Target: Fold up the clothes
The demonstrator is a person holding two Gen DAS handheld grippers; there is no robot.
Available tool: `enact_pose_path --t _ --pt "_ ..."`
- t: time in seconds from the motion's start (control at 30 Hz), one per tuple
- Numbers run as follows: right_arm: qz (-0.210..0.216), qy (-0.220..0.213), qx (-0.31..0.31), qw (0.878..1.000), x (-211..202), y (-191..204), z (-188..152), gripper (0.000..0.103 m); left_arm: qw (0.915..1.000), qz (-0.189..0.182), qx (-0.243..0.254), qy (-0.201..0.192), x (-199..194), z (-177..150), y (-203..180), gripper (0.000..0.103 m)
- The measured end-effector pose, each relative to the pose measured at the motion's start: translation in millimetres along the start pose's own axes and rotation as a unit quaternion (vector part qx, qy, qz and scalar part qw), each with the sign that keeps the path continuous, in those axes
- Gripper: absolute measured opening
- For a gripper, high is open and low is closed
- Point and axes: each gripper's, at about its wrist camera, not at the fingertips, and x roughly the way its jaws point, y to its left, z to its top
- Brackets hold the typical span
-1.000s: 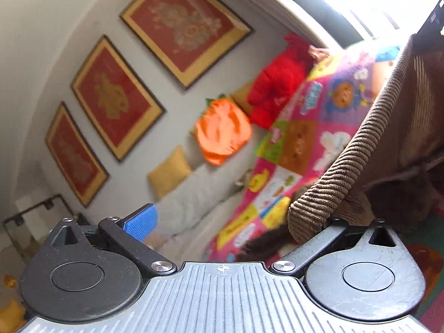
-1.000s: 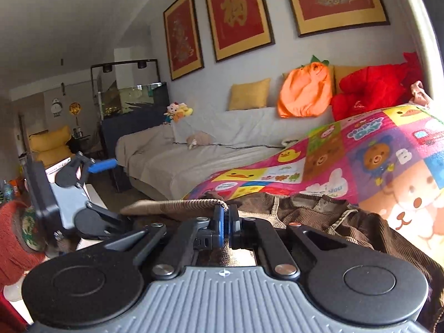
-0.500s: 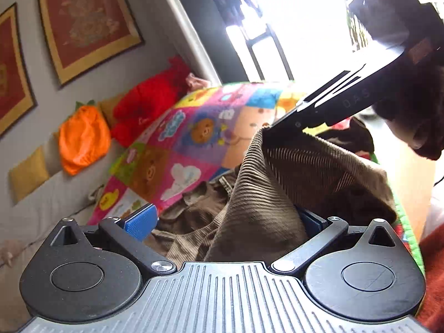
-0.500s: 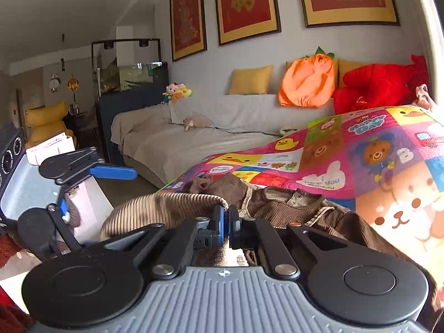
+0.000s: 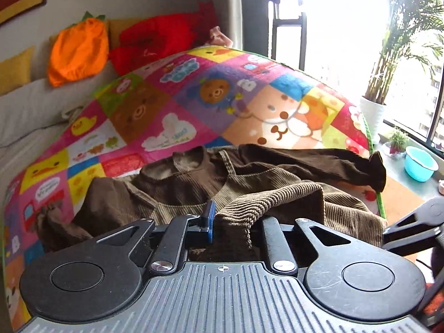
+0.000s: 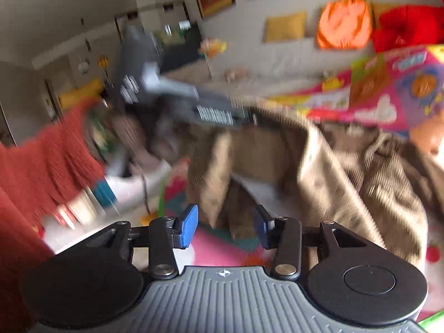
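While the brown corduroy garment (image 5: 194, 191) lies rumpled across the lower middle of the left wrist frame on the colourful cartoon blanket (image 5: 211, 97), the left claw (image 5: 230, 222) has just been closing and now pinches a ribbed fold of it. At the blurred right frame's bottom centre, the right claw (image 6: 226, 226) has just been opening; its blue pads (image 6: 188, 226) stand apart, nothing pressed between them.

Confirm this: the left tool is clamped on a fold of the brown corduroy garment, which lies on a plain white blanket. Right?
Not quite. The left tool is clamped on a fold of the brown corduroy garment, but the blanket under it is a colourful patchwork of cartoon animals, not plain white. The left wrist view shows it clearly.
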Motion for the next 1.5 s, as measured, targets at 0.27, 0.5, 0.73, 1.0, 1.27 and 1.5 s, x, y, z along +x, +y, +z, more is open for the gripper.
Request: enact_pose_path --t 0.27,0.5,0.73,1.0,1.27,1.5 --pt "0.04 0.035 -0.018 0.998 64.0 2.1 -1.3 0.006 0.9993 -0.004 -0.036 -0.008 -27.6 -3.5 3.5 0.015" --pt "0.037 0.085 -0.164 0.982 4.8 33.2 -26.4 0.008 0.9991 0.01 -0.038 -0.014 -44.7 -15.0 1.1 0.02" --pt "0.072 0.104 -0.177 0.976 -35.3 26.1 -42.6 0.012 0.9982 0.028 -0.053 -0.005 -57.4 -37.2 3.5 0.02" --pt "-0.011 0.059 -0.17 0.984 -47.3 19.8 -35.2 0.043 0.9937 0.11 -0.011 0.016 -69.9 -85.9 -19.0 0.066" --pt "-0.265 0.038 -0.281 0.921 -23.7 28.5 -80.1 0.066 0.968 0.225 0.108 0.025 -83.5 -128.5 -47.3 0.09" --pt "-0.322 -0.052 -0.183 0.928 -92.5 7.2 -59.2 0.04 0.9772 0.196 0.046 -0.068 -154.8 -98.8 -20.3 0.092"
